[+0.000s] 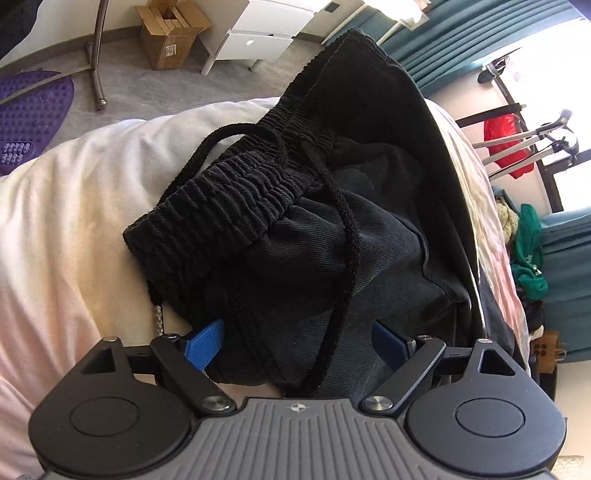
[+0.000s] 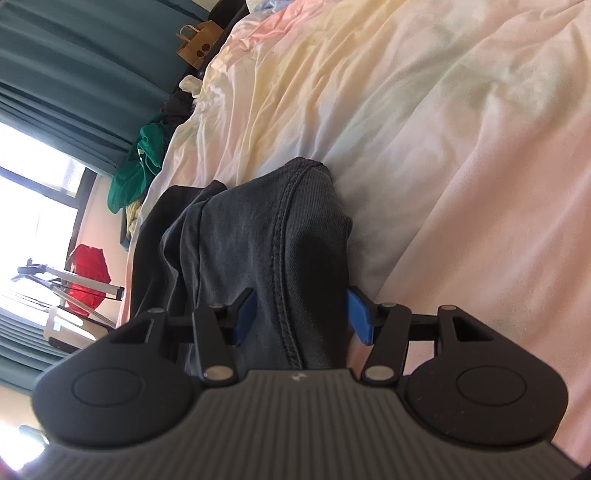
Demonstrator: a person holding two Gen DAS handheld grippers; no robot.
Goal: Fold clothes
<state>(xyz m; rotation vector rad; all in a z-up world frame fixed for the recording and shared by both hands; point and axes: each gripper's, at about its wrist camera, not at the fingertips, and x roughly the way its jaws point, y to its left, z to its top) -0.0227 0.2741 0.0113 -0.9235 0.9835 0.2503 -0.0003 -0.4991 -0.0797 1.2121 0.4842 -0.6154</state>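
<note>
Trousers [image 1: 314, 229] lie on the bed [image 1: 74, 221], between each tool's fingers.

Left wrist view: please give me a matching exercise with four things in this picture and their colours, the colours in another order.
Things:
1. shorts
2. gripper fingers
3. cardboard box
4. bed sheet

Colours:
A. brown
B. pale pink and cream
C. black
D. blue

Pairs: 1-C, 2-D, 3-A, 4-B

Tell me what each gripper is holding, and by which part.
Both hold the black trousers: the left gripper has the bunched cloth just below the waistband, the right gripper a seamed fold.
</note>
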